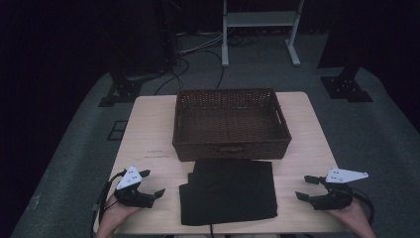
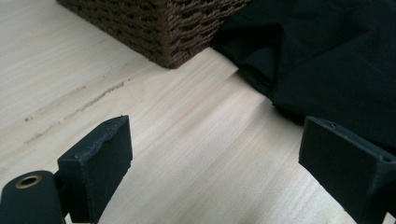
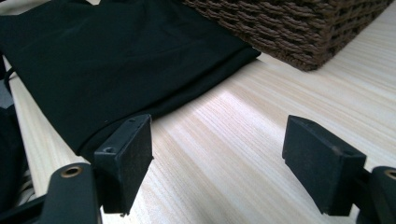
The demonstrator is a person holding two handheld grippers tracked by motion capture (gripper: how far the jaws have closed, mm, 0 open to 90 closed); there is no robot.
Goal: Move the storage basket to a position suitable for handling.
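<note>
Pale wood, the table (image 1: 148, 129) fills the middle of the high view. At lower left the left gripper (image 1: 152, 184) rests on it in a hand (image 1: 115, 216), jaws spread with nothing between them, pointing right toward the cloth. The black folded cloth (image 1: 229, 191) lies flat at lower centre, its far edge touching the front wall of the brown wicker basket (image 1: 231, 148), which sits just above it at centre. At lower right the right gripper (image 1: 307, 187), in the other hand (image 1: 354, 215), has its jaws spread too and pinches nothing; it points left at the cloth, apart from it.

In the left gripper view the cloth (image 2: 336, 60) sits upper right; in the right gripper view it (image 3: 107, 60) sits upper left.
</note>
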